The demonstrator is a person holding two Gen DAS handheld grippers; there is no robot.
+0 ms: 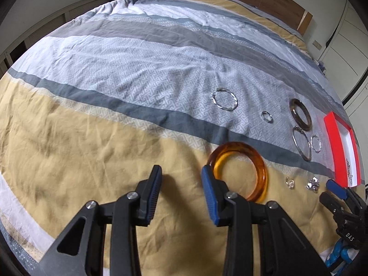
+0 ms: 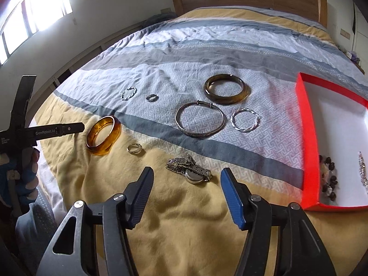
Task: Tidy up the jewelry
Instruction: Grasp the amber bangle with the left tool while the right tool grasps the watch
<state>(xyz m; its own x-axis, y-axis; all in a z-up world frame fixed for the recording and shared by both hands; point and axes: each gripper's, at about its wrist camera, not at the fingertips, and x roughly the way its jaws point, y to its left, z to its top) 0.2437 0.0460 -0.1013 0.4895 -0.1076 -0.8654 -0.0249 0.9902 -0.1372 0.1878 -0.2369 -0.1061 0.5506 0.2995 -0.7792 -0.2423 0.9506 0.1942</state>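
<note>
Striped bedspread (image 2: 184, 218) carrying loose jewelry. Left gripper (image 1: 180, 184): jaws apart, nothing between them, amber bangle (image 1: 239, 172) just beside its right finger. Right gripper (image 2: 186, 186): jaws spread and empty, silver watch (image 2: 191, 171) lying just beyond the fingertips. Further off: dark bangle (image 2: 226, 89), thin silver bangle (image 2: 199, 121), twisted silver ring (image 2: 245, 120). Red box (image 2: 308, 138) at right, holding beads and a chain.
</note>
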